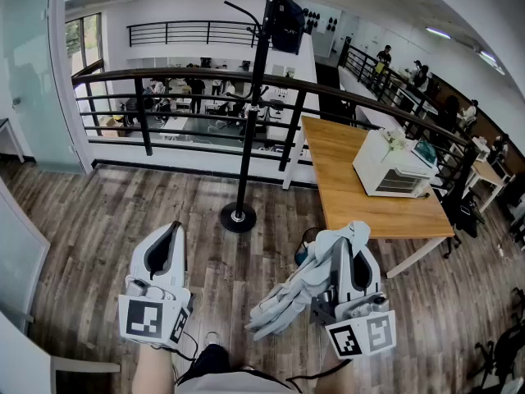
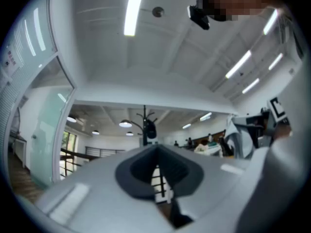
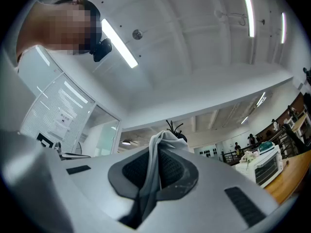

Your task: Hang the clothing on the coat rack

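We are at the carrying step: the tall black metal coat rack (image 1: 246, 105), a slim pole on a round base with curved hooks and a dark bag (image 1: 287, 23) on top, stands well ahead, so our next move calls for closing in and lifting high. The clothing (image 1: 299, 290), soft, pale grey and crumpled, droops from the right gripper (image 1: 349, 249), whose fingers (image 3: 177, 171) are pinched on a fold of it. The left gripper (image 1: 166, 240) has its fingers (image 2: 136, 171) together on nothing.
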